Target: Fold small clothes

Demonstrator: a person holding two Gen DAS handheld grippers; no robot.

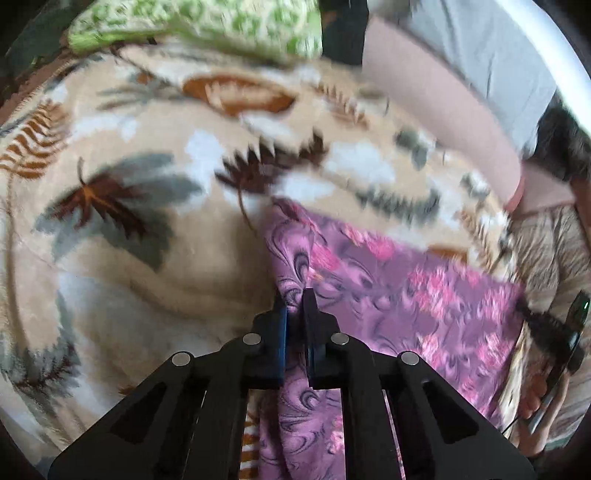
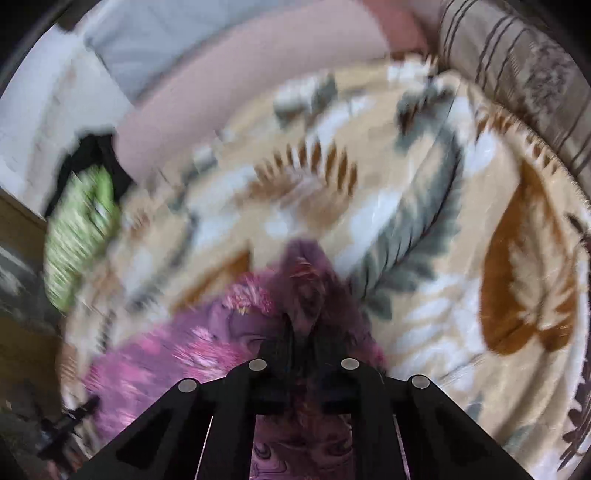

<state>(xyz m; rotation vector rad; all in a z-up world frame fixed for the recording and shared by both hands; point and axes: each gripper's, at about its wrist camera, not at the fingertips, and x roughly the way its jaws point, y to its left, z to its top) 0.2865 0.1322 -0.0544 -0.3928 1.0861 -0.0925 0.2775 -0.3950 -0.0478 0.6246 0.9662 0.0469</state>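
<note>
A purple cloth with pink flowers [image 1: 399,295] is stretched over a beige blanket with a leaf pattern [image 1: 147,240]. My left gripper [image 1: 295,306] is shut on the cloth's left edge, which bunches between the jaws. In the right wrist view the same cloth [image 2: 177,354] hangs to the left, and my right gripper [image 2: 303,328] is shut on its other end. That view is blurred by motion. The other gripper [image 1: 554,332] shows at the far right of the left wrist view.
A green patterned pillow [image 1: 207,26] lies at the blanket's far edge and also shows in the right wrist view [image 2: 81,229]. A pink and grey bolster [image 1: 443,85] runs along the back. A striped cushion [image 2: 524,62] sits at the upper right.
</note>
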